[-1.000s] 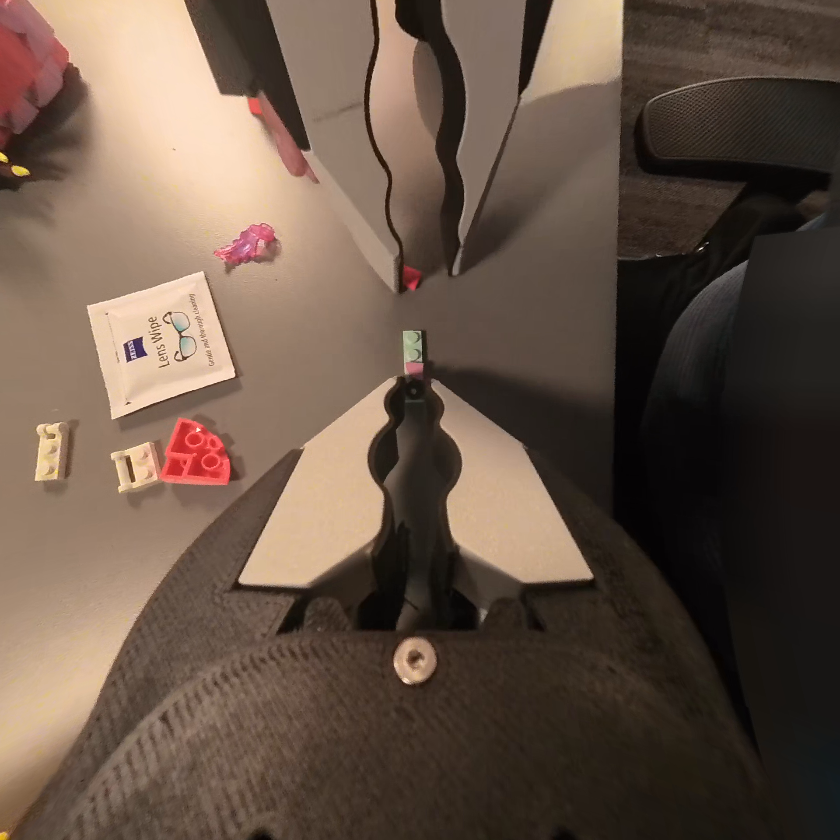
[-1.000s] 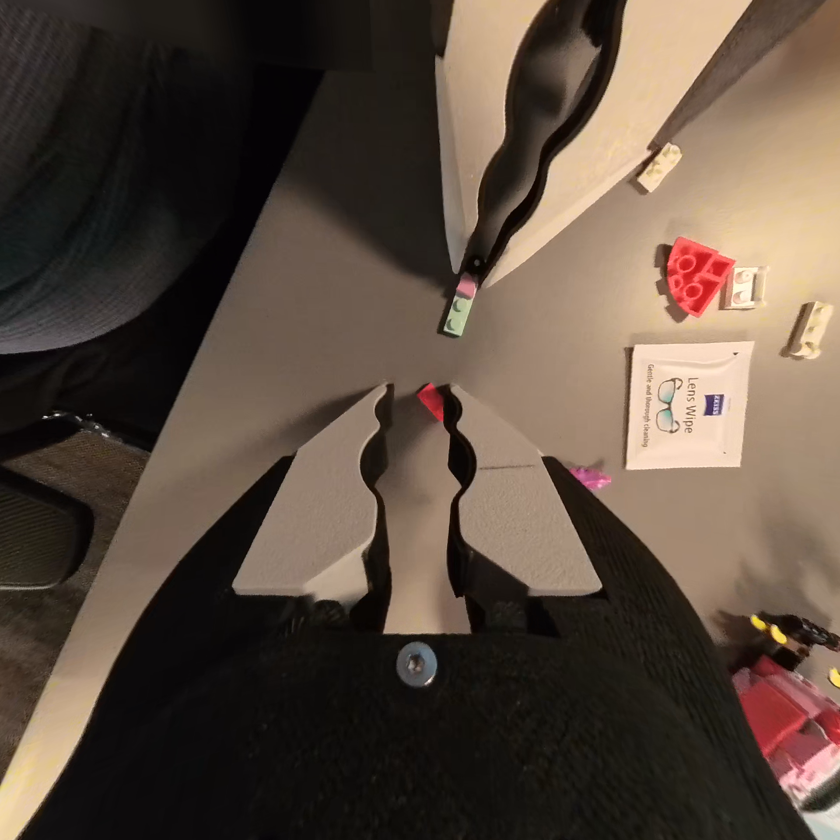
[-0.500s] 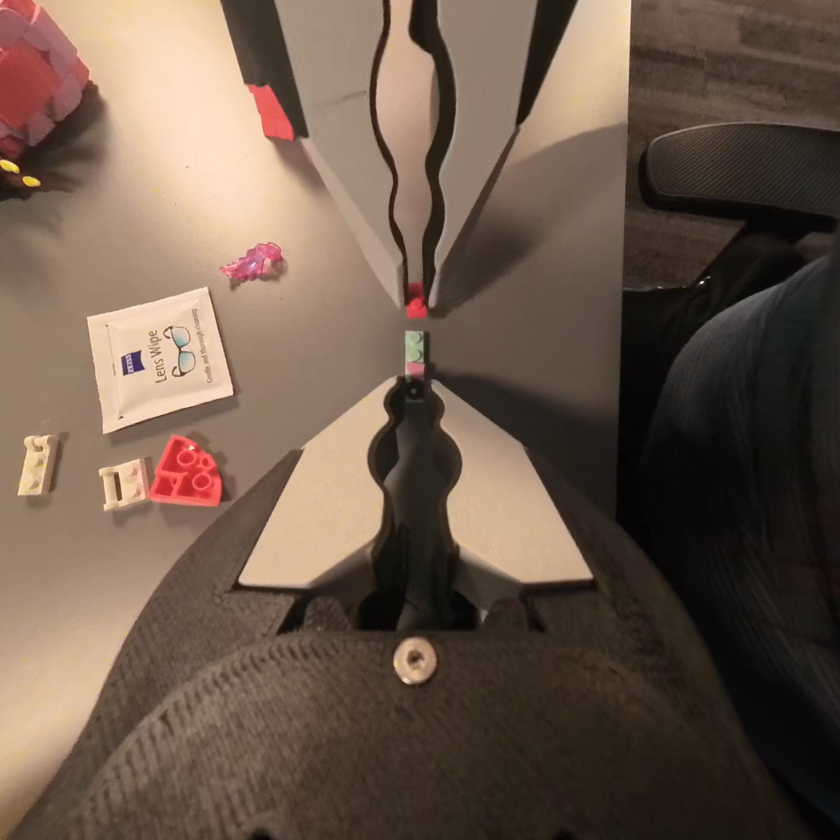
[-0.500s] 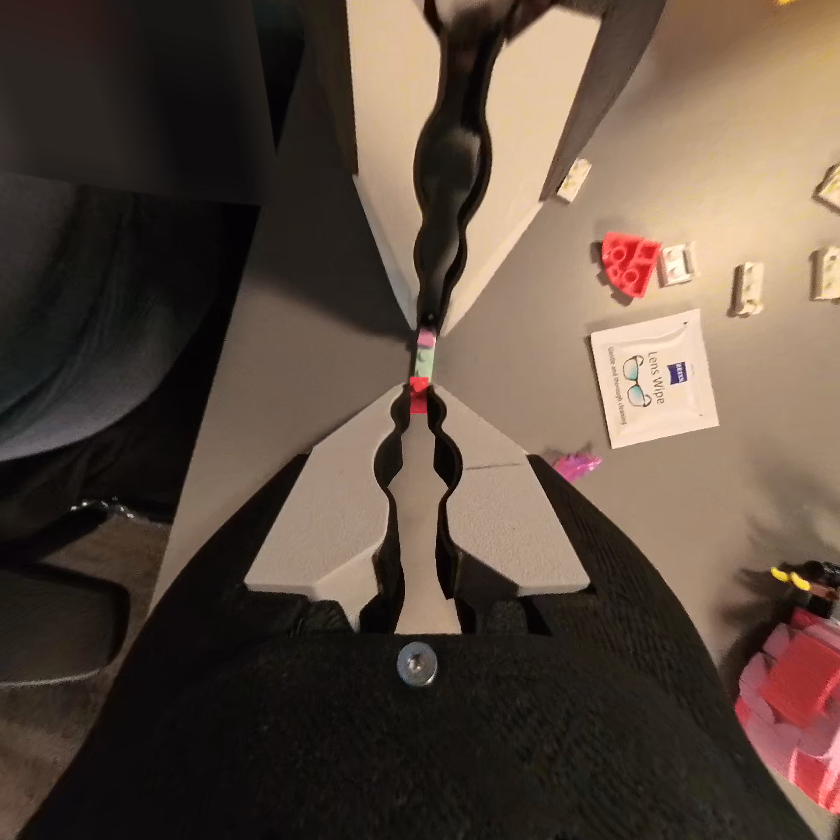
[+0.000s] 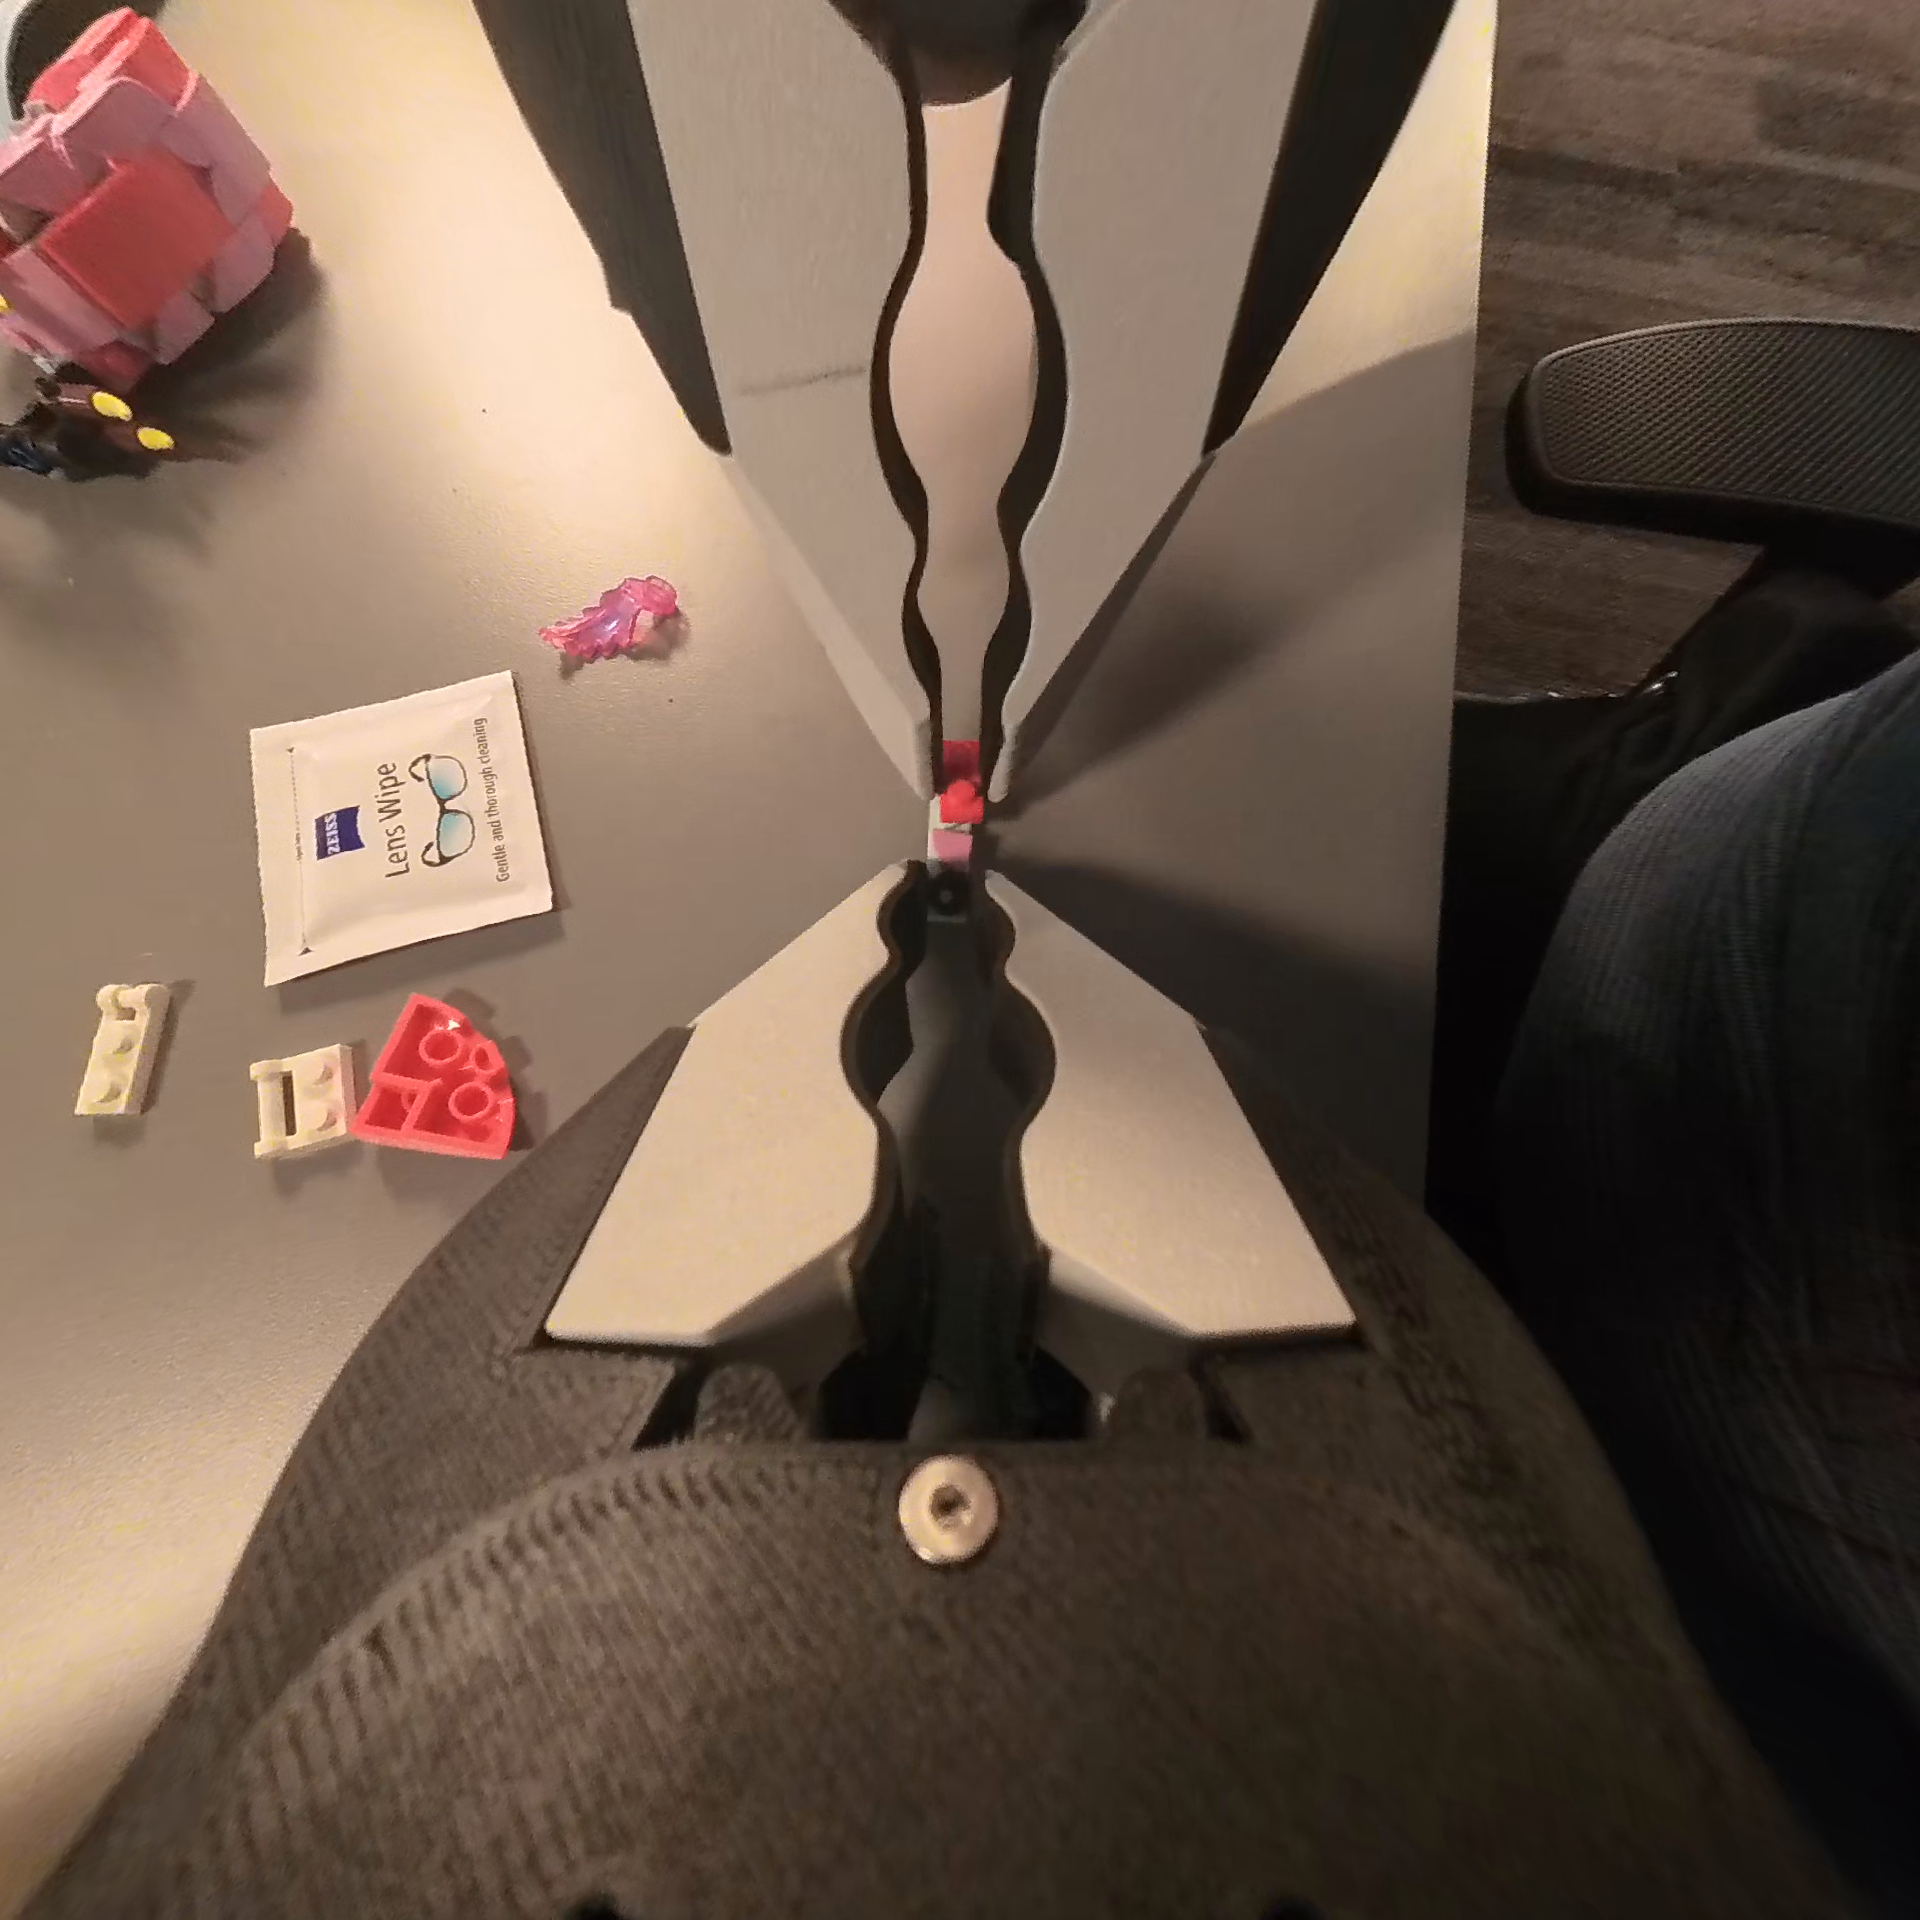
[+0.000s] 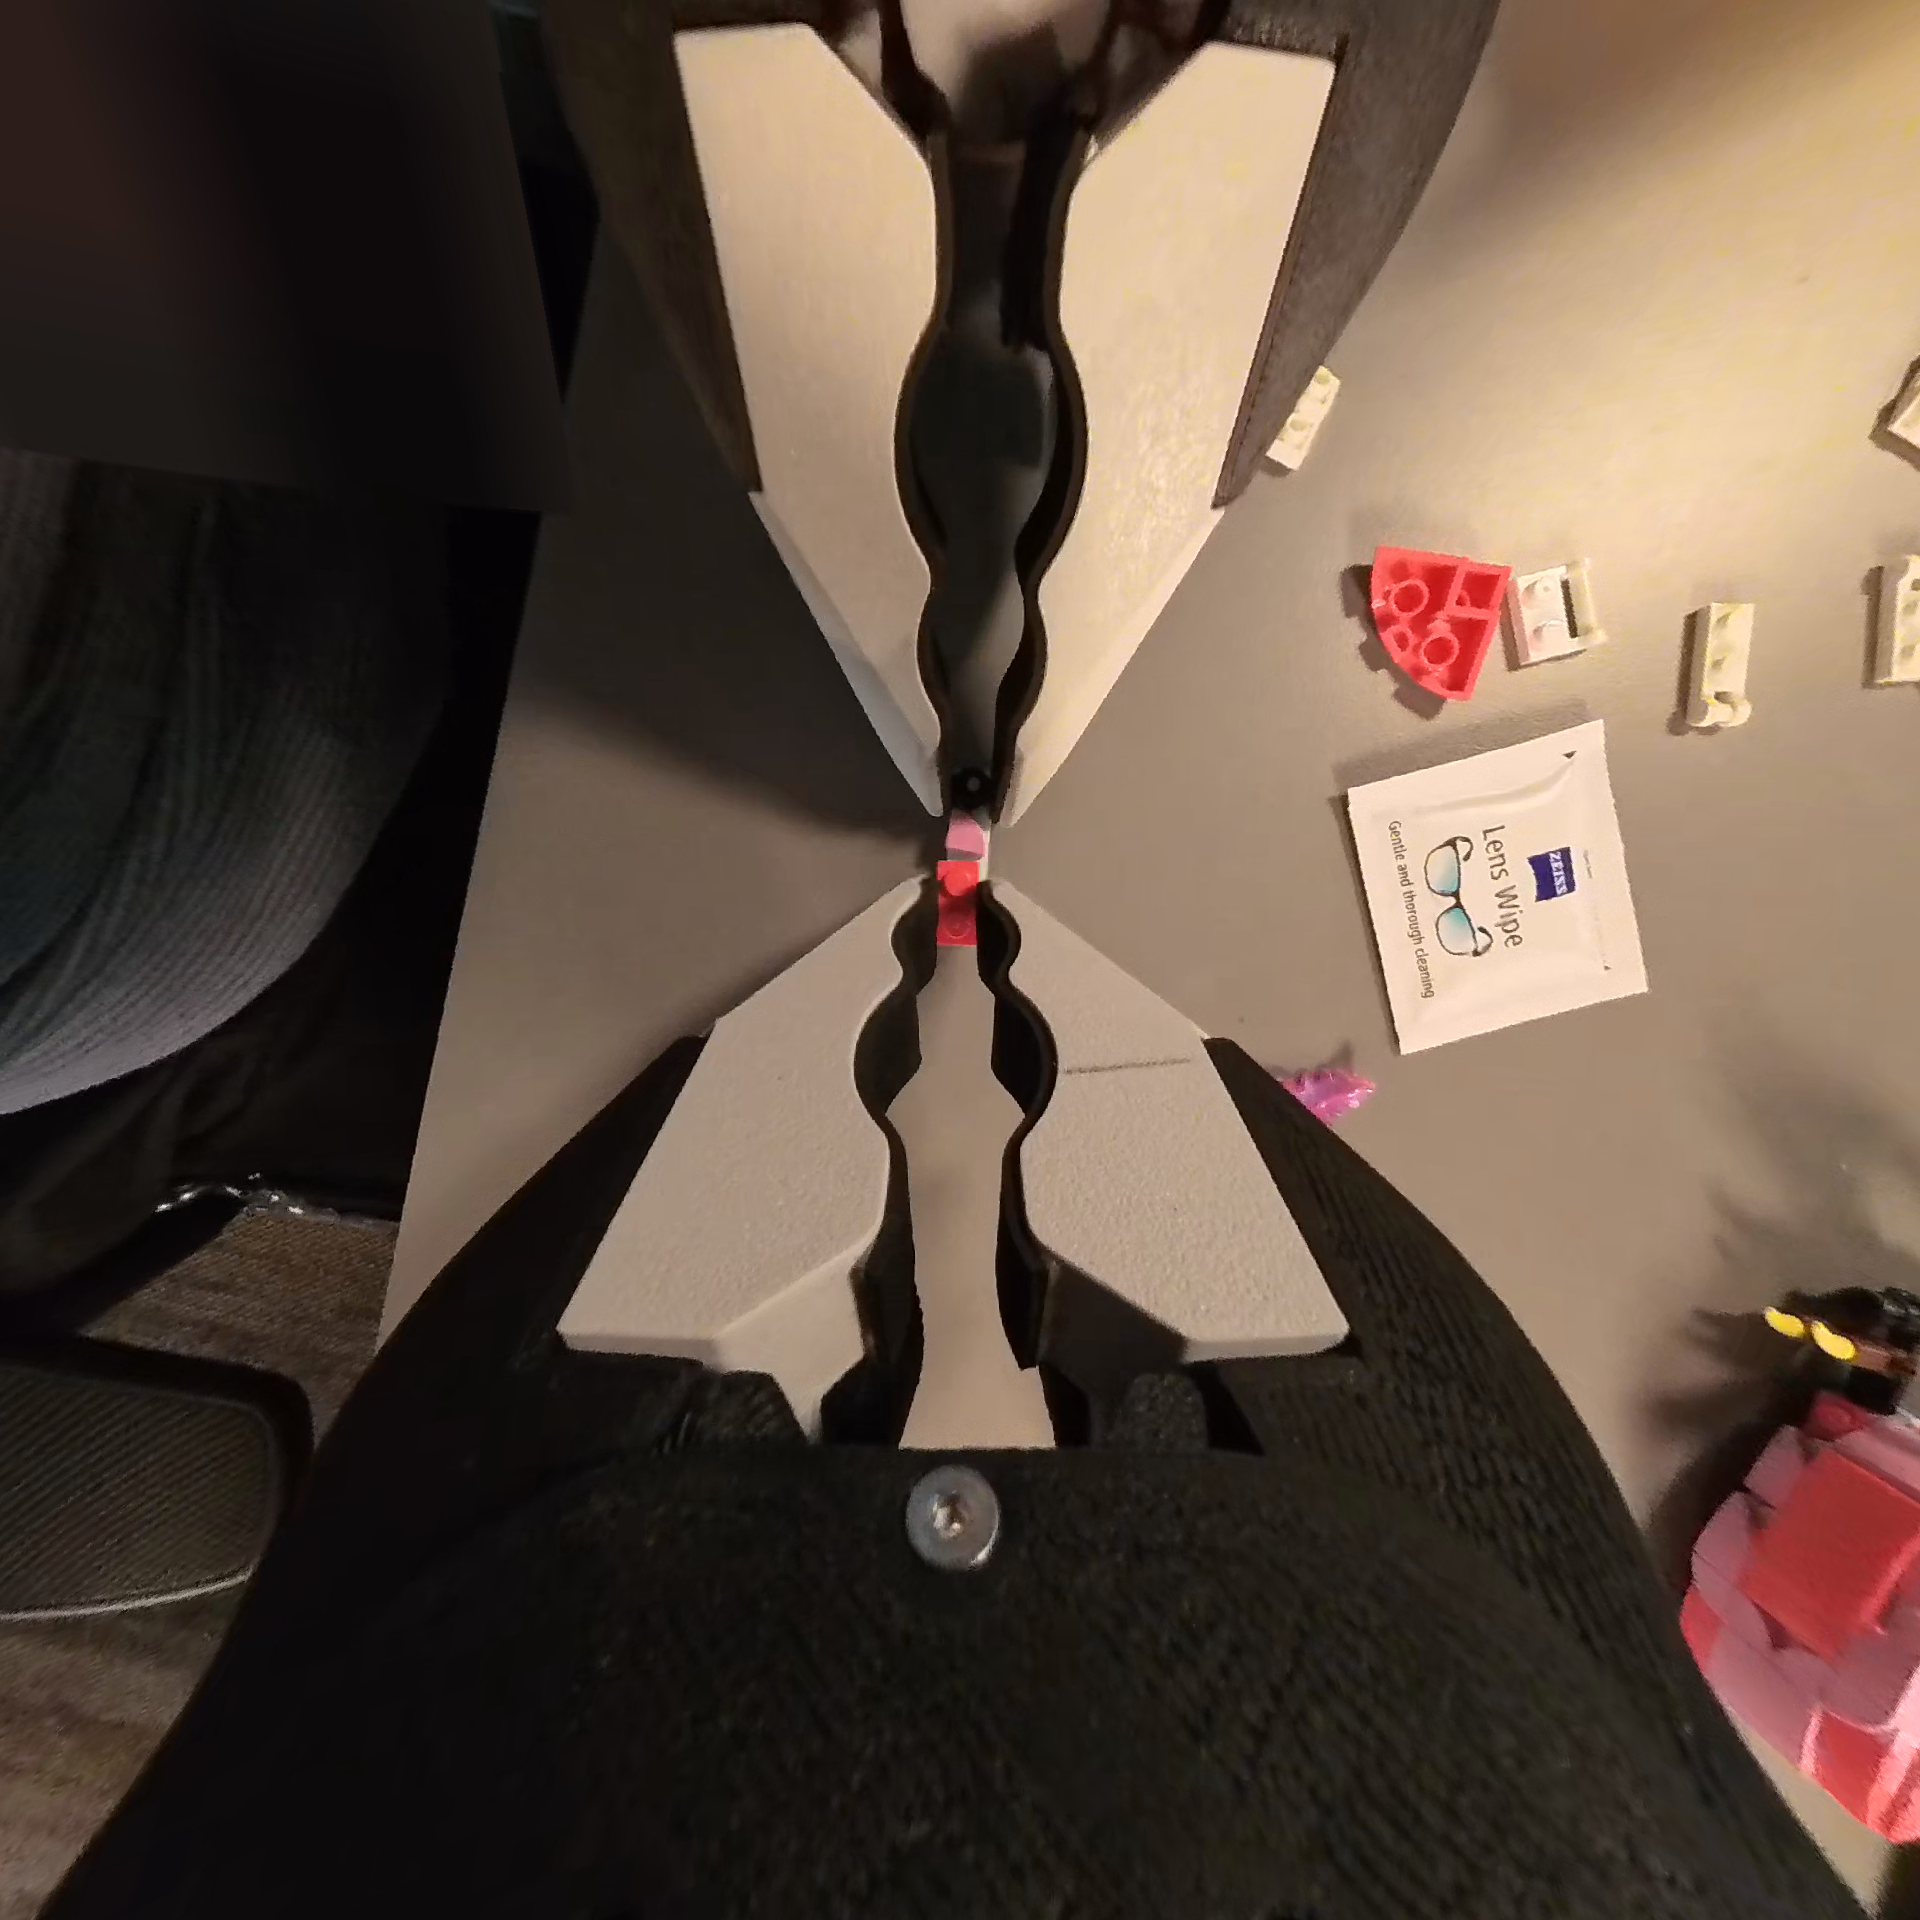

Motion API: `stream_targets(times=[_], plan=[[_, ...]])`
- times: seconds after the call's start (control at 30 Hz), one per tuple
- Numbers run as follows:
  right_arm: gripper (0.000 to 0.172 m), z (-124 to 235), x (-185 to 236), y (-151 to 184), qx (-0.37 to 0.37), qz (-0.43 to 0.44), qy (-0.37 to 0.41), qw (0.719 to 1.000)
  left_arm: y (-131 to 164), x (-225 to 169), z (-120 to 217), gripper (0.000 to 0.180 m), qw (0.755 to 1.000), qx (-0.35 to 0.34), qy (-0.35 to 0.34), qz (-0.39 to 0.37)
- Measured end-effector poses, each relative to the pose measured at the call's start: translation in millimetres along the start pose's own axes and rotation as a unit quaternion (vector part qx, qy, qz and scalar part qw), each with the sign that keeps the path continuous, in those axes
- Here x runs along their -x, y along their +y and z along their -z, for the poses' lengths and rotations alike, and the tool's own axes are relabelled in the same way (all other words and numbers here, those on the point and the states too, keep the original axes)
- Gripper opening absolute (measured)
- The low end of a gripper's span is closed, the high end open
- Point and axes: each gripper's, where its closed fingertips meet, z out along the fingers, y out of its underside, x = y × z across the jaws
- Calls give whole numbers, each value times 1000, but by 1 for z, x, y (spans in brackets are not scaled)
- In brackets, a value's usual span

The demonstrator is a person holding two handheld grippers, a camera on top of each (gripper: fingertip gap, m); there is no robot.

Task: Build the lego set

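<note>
Here, near the table's [image 5: 1351, 727] 3 o'clock edge, the left gripper [image 5: 951, 883] pinches a pink-topped brick stack [image 5: 954, 847] against the right gripper's [image 6: 956, 894] tightly clamped red brick [image 6: 956, 914], loose pieces well apart toward 9 o'clock.

— What sits at the near tongs [image 5: 954, 883]?
— A small stack of bricks, pink brick [image 5: 953, 847] on top, pinched between the tips; its far end meets a red brick [image 5: 961, 800]; the opposite tongs [image 5: 961, 774] clamp that red one, tip to tip with the near pair.
— And to the left on the counter [image 5: 312, 540]?
— A white wipe sachet [image 5: 400, 826]; a translucent pink piece [image 5: 613, 620] beyond it; a red wedge plate [image 5: 442, 1091] touching a cream hinge piece [image 5: 301, 1112]; another cream piece [image 5: 123, 1047] apart; a pink-and-red build [image 5: 125, 270] far left.
</note>
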Motion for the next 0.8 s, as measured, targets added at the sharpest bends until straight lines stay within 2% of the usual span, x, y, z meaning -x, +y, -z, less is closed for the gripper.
stream_targets(times=[0.8], plan=[[8,-2,-2,0,8,-3,14,1000,-1,0,0,7,1000,-3,-1,2]])
